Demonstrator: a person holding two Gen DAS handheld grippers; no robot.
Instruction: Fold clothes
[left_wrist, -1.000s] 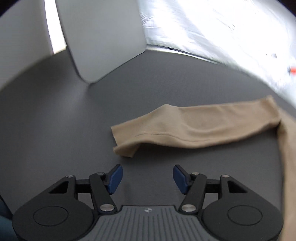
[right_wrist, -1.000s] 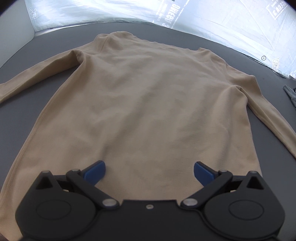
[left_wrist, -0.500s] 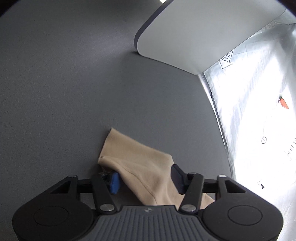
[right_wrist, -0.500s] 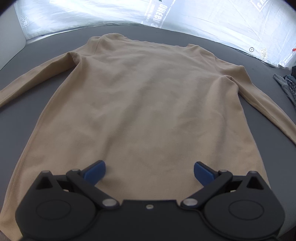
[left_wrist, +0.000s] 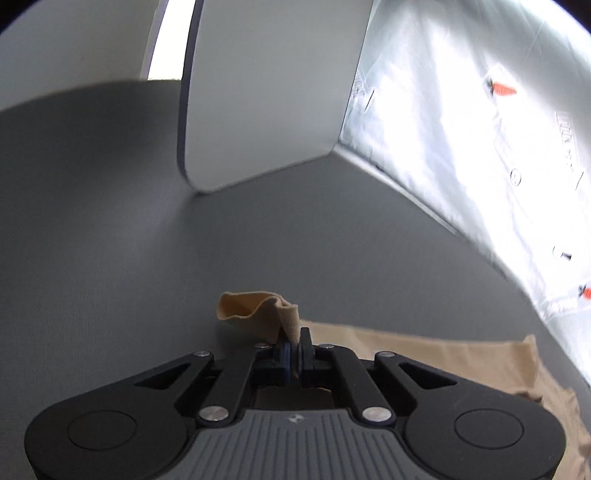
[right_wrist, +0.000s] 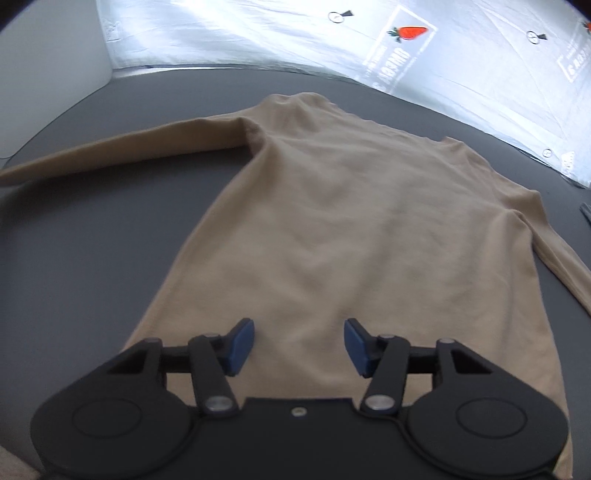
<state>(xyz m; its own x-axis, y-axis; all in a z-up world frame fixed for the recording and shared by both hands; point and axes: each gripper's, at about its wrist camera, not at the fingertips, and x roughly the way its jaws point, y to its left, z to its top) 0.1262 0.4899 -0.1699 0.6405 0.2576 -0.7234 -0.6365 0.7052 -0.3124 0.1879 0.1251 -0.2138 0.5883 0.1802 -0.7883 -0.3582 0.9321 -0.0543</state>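
Here, item one on my list: tan long-sleeved shirt (right_wrist: 354, 229), spread flat on the dark grey table (right_wrist: 81, 266), hem end nearest my right claw (right_wrist: 299, 345), collar end farthest ahead of it. One sleeve (right_wrist: 122, 155) runs out ahead and to the left of that claw, raised a little off the table near the shoulder; the other sleeve trails away on the right, down past the shirt's side.

Item two: sleeve cuff (left_wrist: 258, 308), seen from my left wrist view. My left claw (left_wrist: 294, 349) is clenched on it, blue pads pressed together with a pinch of tan cloth between them; the loose end of the cuff stands up in a curl just ahead of the fingertips and slightly to their left. More of the same cloth lies flat to the right of this claw, running off toward the lower right.

Item three: right claw, released, blue pads (right_wrist: 242, 345) spread apart and hovering over the lower body of the shirt; whether they touch the cloth I cannot tell.

Item four: surroundings. White panel (left_wrist: 266, 96) standing upright well ahead of the left claw. White plastic sheeting (right_wrist: 332, 44) with printed carrot marks along the far table edge, ahead of the right claw and to the right of the left one.
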